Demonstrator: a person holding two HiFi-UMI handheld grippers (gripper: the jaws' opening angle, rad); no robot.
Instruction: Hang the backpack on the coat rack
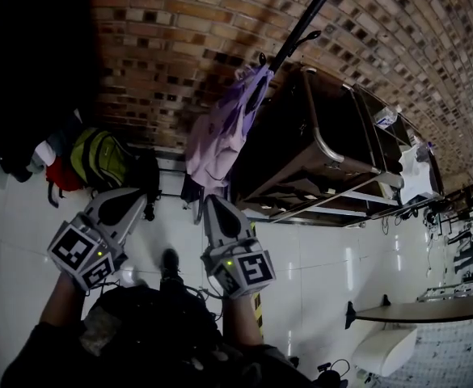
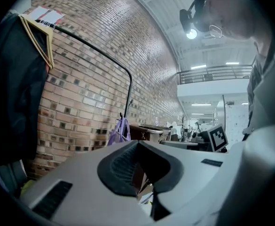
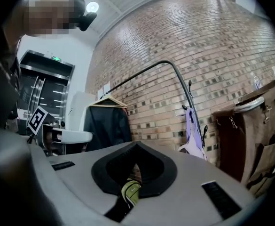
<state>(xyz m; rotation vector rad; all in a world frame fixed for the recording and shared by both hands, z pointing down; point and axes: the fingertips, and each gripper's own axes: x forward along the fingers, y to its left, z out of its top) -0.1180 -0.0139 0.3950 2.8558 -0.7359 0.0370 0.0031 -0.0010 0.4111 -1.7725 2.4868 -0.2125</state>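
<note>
You held both grippers level in front of you, side by side and apart, pointing toward the coat rack (image 1: 302,29). The left gripper (image 1: 137,197) had its jaws pressed together with nothing in them. The right gripper (image 1: 213,204) was likewise pressed together and empty; only a sliver of yellow-green showed far off through the notch under its pads.

The rack was a thin black pole standing close against a brick wall (image 1: 163,47). A purple garment (image 1: 220,136) hung from one of its hooks and draped down toward the foot.

The backpack (image 1: 99,158), yellow-green, sat on the floor (image 1: 317,257) against the wall, near the rack's foot on the side away from the cart. It was not on the rack. A red item (image 1: 61,175) lay just beside it, farther from the rack. Beyond that, a dark jacket (image 3: 106,126) hung on a wooden hanger from a black rail (image 3: 146,67) that curved over to the rack.

On the rack's other side stood a brown cart (image 1: 301,136) with a metal frame, its near edge just beside the pole; whether they touched could not be told.

Between your grippers and the rack's foot, the white floor lay bare. A white tabletop edge (image 1: 430,309) jutted in well away from the rack, past the cart.
</note>
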